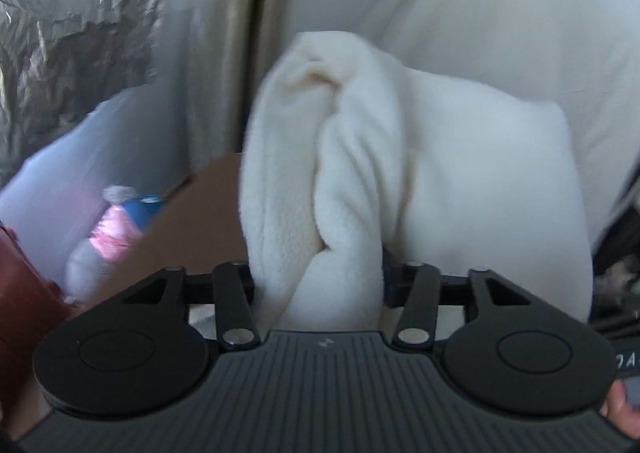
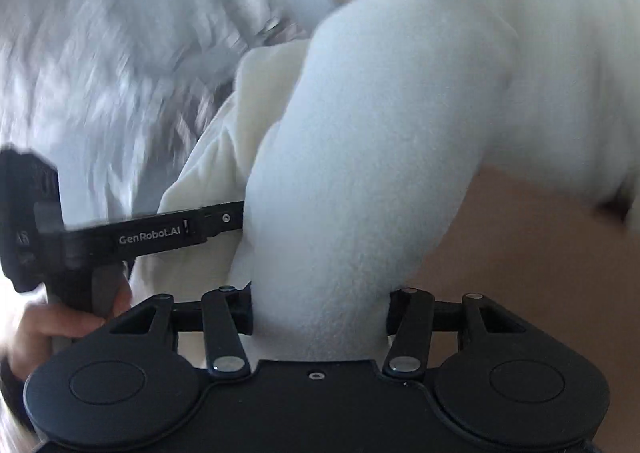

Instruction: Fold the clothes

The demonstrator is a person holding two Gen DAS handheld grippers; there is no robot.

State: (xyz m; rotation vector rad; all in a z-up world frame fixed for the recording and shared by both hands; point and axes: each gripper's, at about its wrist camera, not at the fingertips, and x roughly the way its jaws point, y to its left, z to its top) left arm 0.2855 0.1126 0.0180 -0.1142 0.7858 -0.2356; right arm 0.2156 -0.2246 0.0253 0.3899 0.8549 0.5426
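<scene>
Brown tabletop (image 1: 192, 221), L tongs (image 1: 318, 285) & R tongs (image 2: 320, 313) pinching cream fleece (image 1: 400, 173), "GenRobot.AI" label (image 2: 150, 237)

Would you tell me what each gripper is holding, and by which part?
Both hold the white fleece garment: the left gripper by a bunched fold, the right gripper by a thick rolled portion.

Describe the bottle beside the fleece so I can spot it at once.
Start from the white fleece garment bunched in the left gripper, then look left across the brown table. The bottle lies there, blurred. Its pink label and blue band set it apart from the pale surroundings.
</scene>
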